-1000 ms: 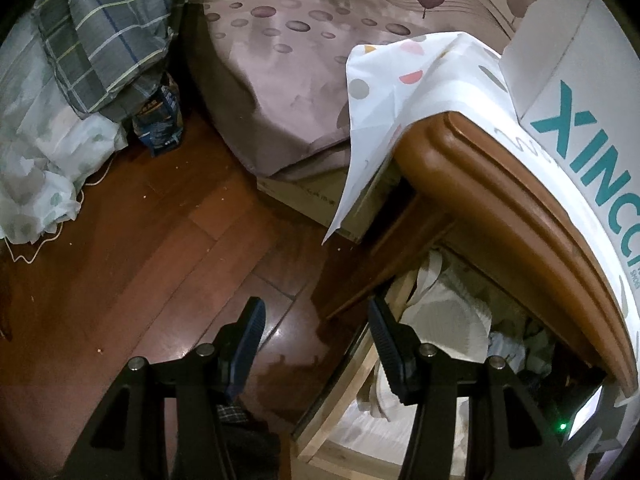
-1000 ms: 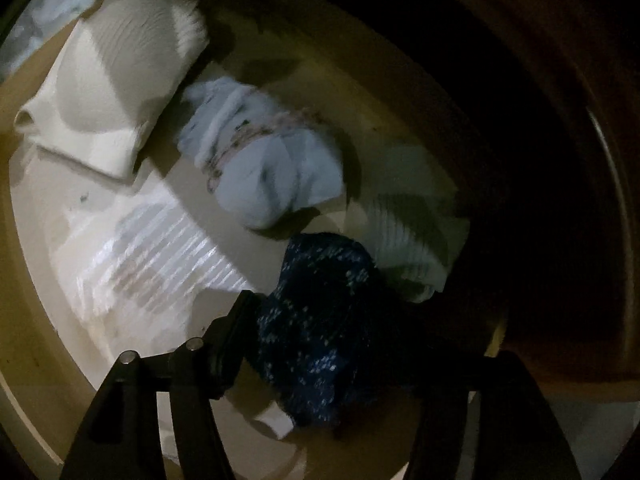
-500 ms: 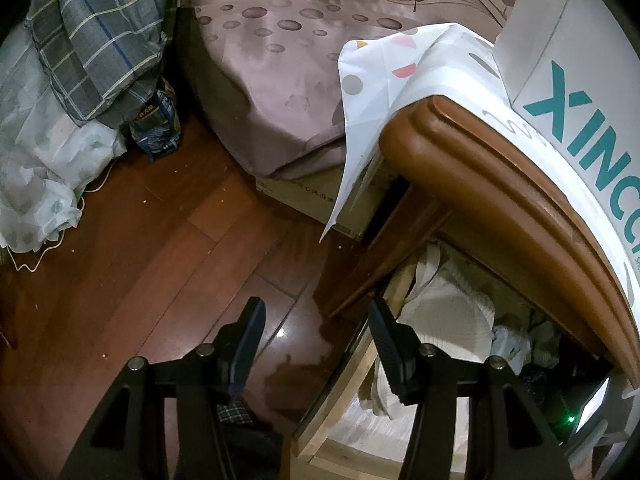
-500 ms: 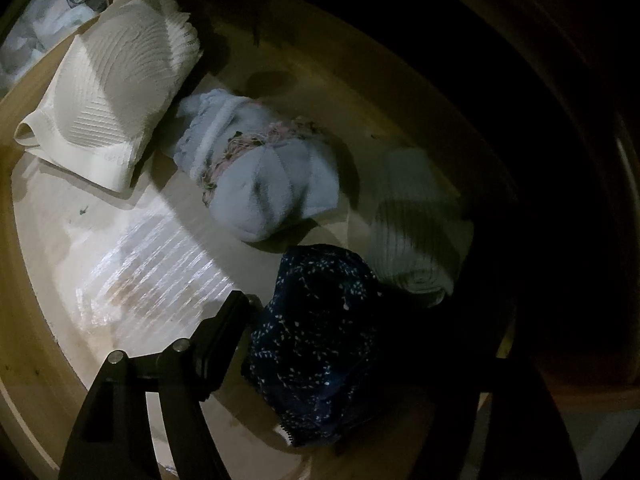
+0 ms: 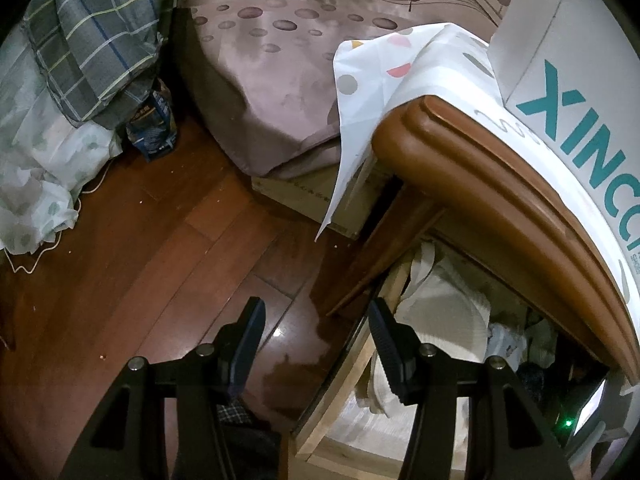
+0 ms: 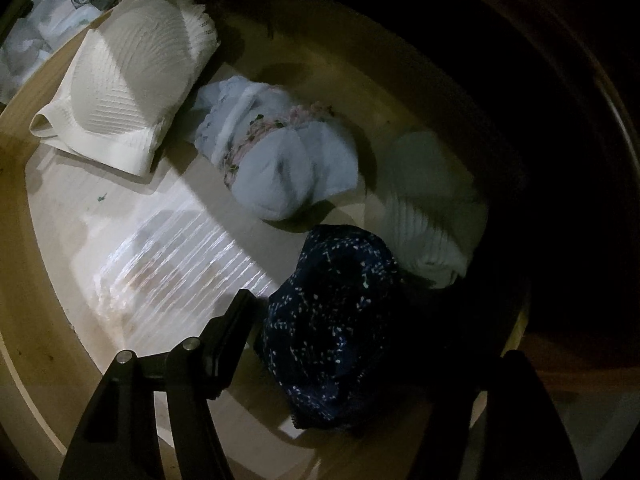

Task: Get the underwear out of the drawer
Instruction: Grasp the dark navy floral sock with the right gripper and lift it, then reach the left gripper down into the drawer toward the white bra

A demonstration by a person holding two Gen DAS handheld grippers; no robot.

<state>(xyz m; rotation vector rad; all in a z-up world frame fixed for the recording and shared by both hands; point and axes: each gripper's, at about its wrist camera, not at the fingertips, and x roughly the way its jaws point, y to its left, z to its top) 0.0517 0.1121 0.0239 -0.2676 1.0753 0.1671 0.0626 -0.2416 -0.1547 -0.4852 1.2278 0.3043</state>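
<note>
The open wooden drawer (image 6: 24, 200) holds a dark blue speckled rolled underwear (image 6: 332, 320), a light blue roll (image 6: 280, 160), a white ribbed roll (image 6: 432, 216) and a white bra (image 6: 132, 92). My right gripper (image 6: 324, 308) points down into the drawer and straddles the dark blue roll. Its jaws are closing. The left finger (image 6: 236, 320) stands just beside the cloth, and the right finger is lost in shadow. My left gripper (image 5: 316, 312) hangs open and holds nothing above the floor, by the drawer's side rail (image 5: 348, 384).
The brown nightstand top (image 5: 500, 200) overhangs the drawer and carries a white box (image 5: 580, 92) and a dotted cloth (image 5: 372, 72). A bed (image 5: 280, 60) stands behind. Plaid bedding (image 5: 92, 32) and a blue carton (image 5: 154, 128) sit on the wood floor at left.
The right gripper has sunk a little and shifted so the dark blue roll sits deeper between its fingers. Its left finger opened out slightly, then came back in. The left gripper has kept still.
</note>
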